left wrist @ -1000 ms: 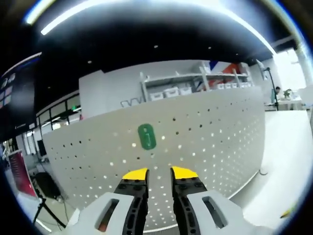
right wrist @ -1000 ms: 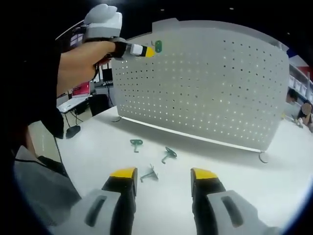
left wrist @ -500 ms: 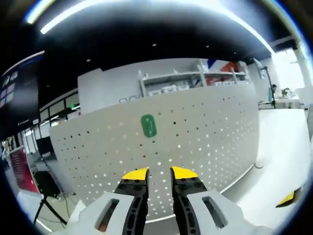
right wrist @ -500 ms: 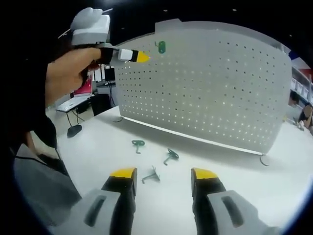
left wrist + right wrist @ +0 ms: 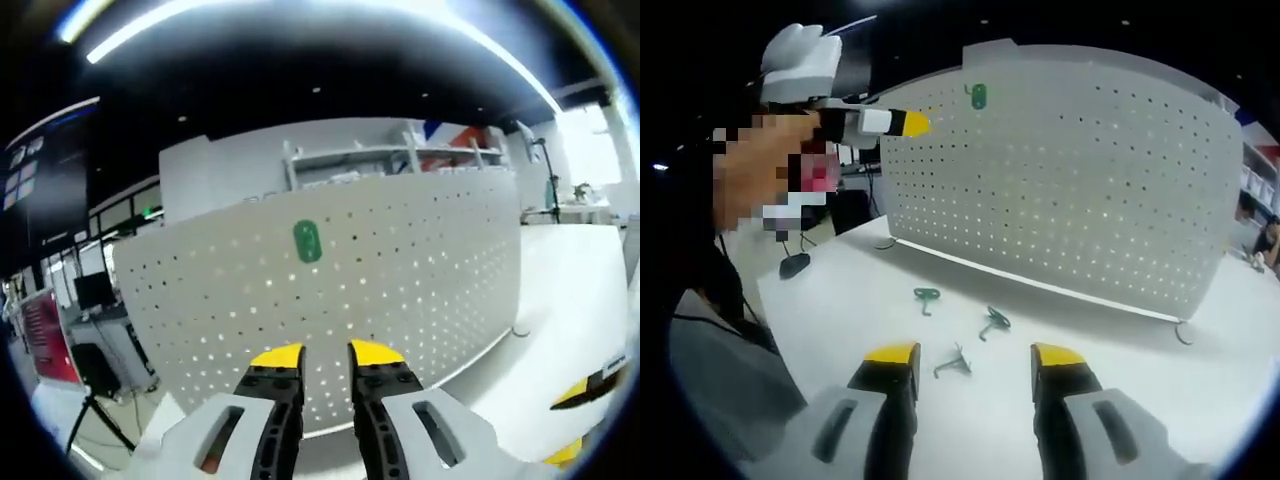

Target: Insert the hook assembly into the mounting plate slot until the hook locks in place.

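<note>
In the left gripper view, the left gripper [image 5: 327, 354] pointed at the pegboard [image 5: 420, 260] with its jaws narrowly apart and empty, well short of the green hook [image 5: 307, 241] seated high on the board. In the right gripper view, the right gripper [image 5: 975, 354] hung over the table [image 5: 1200, 400], jaws wide and empty, with three loose hooks [image 5: 992, 321] lying on the table between it and the upright board. The left gripper appeared there at upper left, near the mounted hook.

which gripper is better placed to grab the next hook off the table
Right. The right gripper is open and low over the table, with a loose hook lying between its jaws. The left gripper is up by the pegboard, near the mounted hook.
</note>
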The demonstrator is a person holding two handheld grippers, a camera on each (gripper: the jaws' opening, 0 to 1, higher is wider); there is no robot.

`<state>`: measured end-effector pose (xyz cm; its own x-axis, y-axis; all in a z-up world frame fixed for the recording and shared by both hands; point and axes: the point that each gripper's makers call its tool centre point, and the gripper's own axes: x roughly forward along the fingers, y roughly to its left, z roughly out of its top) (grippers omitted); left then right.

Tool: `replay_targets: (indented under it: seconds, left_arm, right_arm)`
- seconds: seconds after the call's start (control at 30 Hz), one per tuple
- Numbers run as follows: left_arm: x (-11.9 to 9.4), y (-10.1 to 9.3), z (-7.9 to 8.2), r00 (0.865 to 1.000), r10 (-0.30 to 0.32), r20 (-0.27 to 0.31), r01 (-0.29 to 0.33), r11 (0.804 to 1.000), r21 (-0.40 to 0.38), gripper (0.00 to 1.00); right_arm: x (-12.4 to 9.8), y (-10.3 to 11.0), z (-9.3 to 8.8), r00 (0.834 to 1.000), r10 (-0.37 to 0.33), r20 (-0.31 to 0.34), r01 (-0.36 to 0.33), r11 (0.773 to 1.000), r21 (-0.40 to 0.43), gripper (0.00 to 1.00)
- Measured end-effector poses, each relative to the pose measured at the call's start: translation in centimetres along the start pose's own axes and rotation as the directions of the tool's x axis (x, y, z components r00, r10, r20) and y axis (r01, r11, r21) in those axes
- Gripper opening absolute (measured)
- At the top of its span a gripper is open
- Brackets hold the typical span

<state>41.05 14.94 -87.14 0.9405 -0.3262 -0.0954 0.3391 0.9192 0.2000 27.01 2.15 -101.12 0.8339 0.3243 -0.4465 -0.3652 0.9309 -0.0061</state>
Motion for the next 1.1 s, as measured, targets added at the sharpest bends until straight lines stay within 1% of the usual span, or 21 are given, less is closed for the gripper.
replay_targets:
  seconds: [0.27,0.57,0.77,0.87,1.0,1.1]
  left_arm:
    - [-1.0,-0.2,-1.6,1.000,-0.016,-0.024,0.016,1.000,0.006,0.17]
    - [-1.7,-0.3,-3.0,0.999,-0.038,-0.039,0.039,0.999,0.016,0.17]
    - [-2.1,0.1,-3.8,0.998,-0.045,-0.045,0.046,0.999,0.021,0.16]
    - [-2.1,0.6,-4.4,0.998,-0.042,-0.054,0.043,0.999,0.015,0.16]
    - [-2.0,1.0,-4.7,0.998,-0.038,-0.057,0.039,0.999,0.011,0.16]
    - [-2.0,0.8,-4.7,0.997,-0.043,-0.056,0.044,0.999,0.012,0.16]
  right_arm:
    - [0.4,0.3,0.4,1.000,0.004,0.005,-0.004,1.000,-0.005,0.42]
    - [1.0,0.2,0.5,1.000,-0.001,0.000,0.001,1.000,-0.015,0.42]
    - [1.3,0.2,0.6,1.000,-0.002,-0.004,0.002,1.000,-0.020,0.42]
    - [1.3,0.2,0.5,1.000,-0.004,-0.006,0.004,1.000,-0.020,0.42]
    - [1.4,0.1,0.5,1.000,-0.007,-0.008,0.007,1.000,-0.021,0.42]
    - [1.5,0.0,0.5,1.000,-0.010,-0.012,0.010,1.000,-0.023,0.41]
